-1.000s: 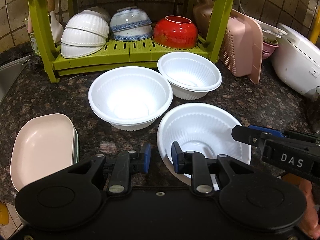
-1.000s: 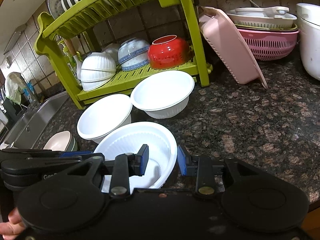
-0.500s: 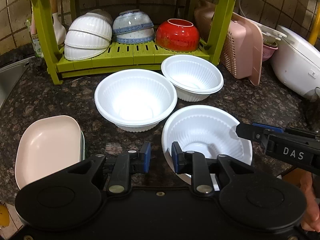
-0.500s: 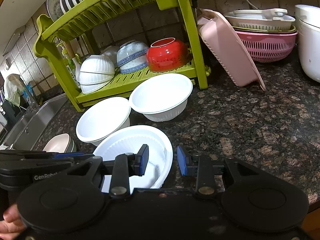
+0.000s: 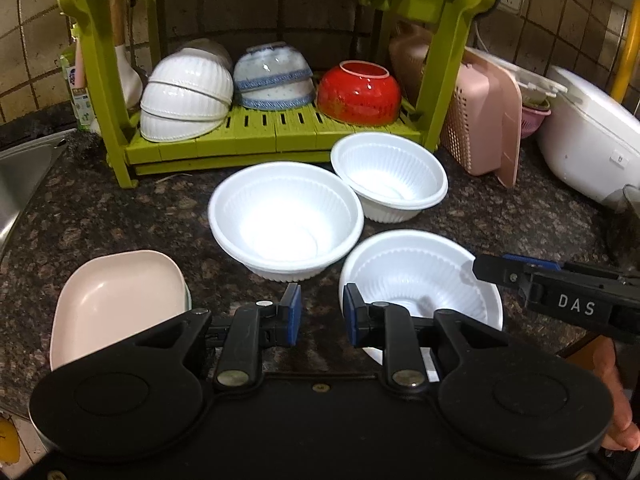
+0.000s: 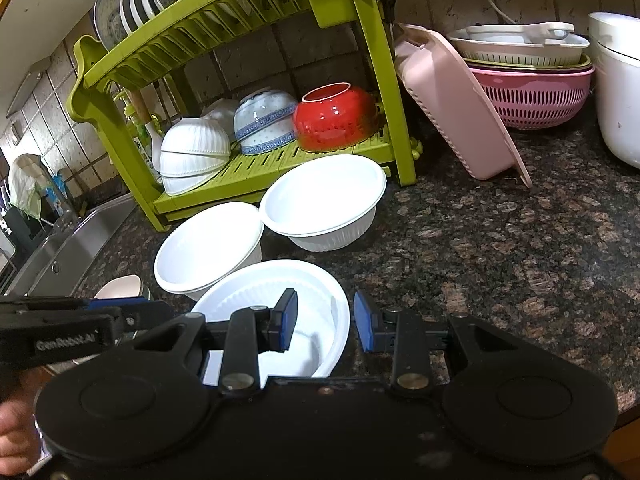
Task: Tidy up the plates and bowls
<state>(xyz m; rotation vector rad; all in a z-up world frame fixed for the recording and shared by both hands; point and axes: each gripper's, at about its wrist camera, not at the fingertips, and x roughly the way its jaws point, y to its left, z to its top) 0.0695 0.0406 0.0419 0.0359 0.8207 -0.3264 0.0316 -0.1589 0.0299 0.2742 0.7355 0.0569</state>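
Both grippers hovered with jaws apart over the near white bowl on the granite counter.

The left gripper gaped, its right pad at the near bowl's left rim; the right gripper straddled that bowl's right rim, clamping nothing. Just ahead sat a middle white bowl and a far white bowl, rims nearly touching, before the green rack. A pink dish lay left of the left gripper.

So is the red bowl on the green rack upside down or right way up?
Upside down: the red bowl rests rim-down on the rack's lower shelf, foot ring facing up.
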